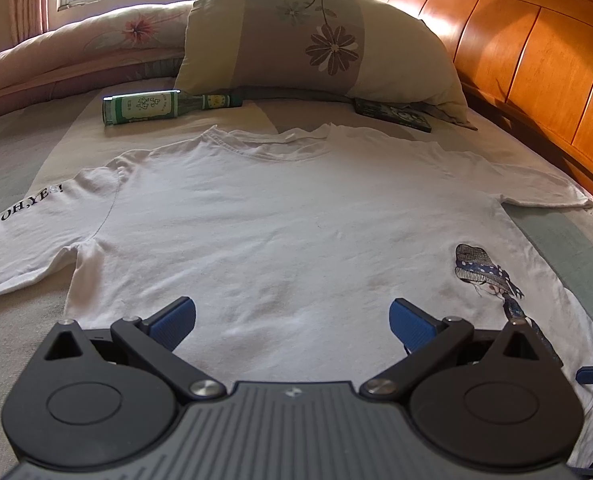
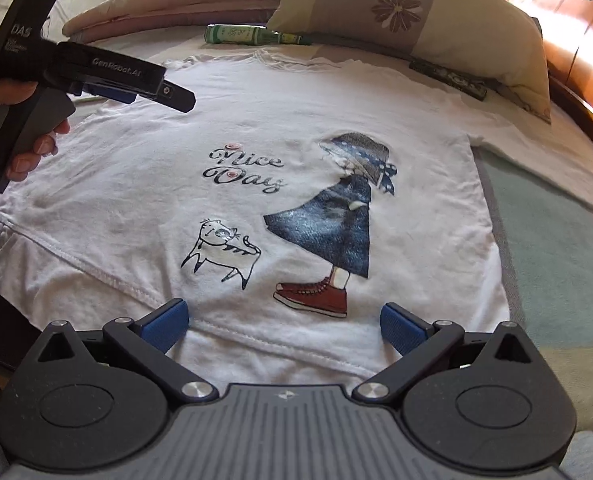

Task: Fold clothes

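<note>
A white T-shirt lies flat and face up on the bed, collar toward the pillow, both sleeves spread out. Its front carries "Nice Day" lettering, a cat and a girl in a blue dress. My left gripper hovers open over the lower left part of the shirt, nothing between its blue pads. The right gripper stands open just above the shirt's hem. The right wrist view also catches the left gripper from the side, held by a hand over the shirt's left side.
A green glass bottle lies on the bed beyond the collar. A flowered pillow leans at the head, with a dark flat box under its edge. A rolled quilt lies at the back left. The wooden headboard runs along the right.
</note>
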Demonstrator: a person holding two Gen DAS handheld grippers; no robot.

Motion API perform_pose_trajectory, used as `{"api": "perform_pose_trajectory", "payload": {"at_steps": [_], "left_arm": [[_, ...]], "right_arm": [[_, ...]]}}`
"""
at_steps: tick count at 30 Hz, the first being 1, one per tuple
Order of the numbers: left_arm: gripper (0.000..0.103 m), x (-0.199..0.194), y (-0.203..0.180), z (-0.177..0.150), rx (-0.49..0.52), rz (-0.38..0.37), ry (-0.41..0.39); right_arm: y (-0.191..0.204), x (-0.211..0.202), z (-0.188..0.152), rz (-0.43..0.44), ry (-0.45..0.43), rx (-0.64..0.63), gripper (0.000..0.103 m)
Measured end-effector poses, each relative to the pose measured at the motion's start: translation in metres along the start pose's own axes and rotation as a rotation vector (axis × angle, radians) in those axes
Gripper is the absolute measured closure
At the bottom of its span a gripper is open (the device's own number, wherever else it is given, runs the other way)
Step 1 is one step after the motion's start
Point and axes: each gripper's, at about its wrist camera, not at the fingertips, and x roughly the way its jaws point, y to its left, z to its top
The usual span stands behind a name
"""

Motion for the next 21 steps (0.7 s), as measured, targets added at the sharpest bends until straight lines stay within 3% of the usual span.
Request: {"api": "perform_pose_trajectory", "payload": {"at_steps": [3, 10, 15, 21], "left_arm": [[0.001, 0.002, -0.001, 0.0, 0.008, 0.003, 0.007], [0.001, 0.003, 0.0, -0.001, 0.001, 0.0, 0.002], [0.001, 0.004, -0.002, -0.001, 0.015, 0.006, -0.002], [0.001, 0.005, 0.001, -0.001, 0.007, 0.026, 0.003]], "right_arm": [[-0.017, -0.008, -0.012, -0.029, 0.003, 0.035, 0.0], [-0.059, -0.019, -0.013, -0.041, -0.052, 0.284, 0.0], [-0.05, -0.013, -0.007, -0.081, -0.031, 0.208, 0.0], [-0.04, 0.006, 0.029, -0.062, -0.066, 0.16, 0.0]]}}
